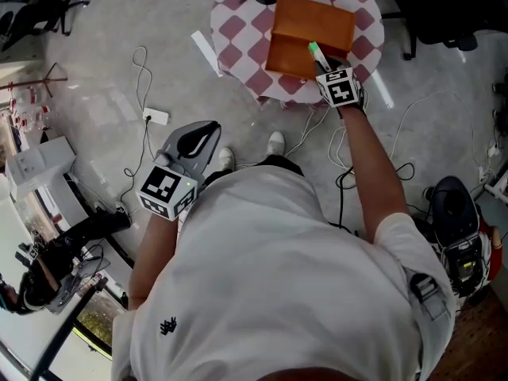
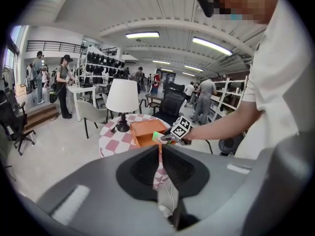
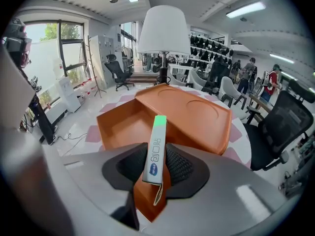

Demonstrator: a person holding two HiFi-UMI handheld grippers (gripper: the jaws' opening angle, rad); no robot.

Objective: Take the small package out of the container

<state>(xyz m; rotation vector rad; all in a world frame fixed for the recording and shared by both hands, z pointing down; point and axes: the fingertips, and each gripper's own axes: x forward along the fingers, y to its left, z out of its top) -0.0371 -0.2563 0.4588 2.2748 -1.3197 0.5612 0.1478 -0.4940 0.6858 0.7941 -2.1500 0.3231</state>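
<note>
Right over the orange container (image 3: 120, 129), the small package (image 3: 156, 141) is pinched by the right gripper (image 3: 156, 157); well back from it, the left gripper (image 2: 161, 155) is pressed together.

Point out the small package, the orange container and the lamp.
small package (image 3: 156, 149), right gripper view, middle of its printed face.
orange container (image 3: 120, 127), right gripper view, bare inner floor.
lamp (image 3: 163, 29), right gripper view, middle of the white shade.

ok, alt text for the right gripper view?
A slim white package with a green tip is gripped between the jaws of the hand-held gripper, above the near edge of an open orange box. The box sits on a checkered table, with a white lamp behind it.
</note>
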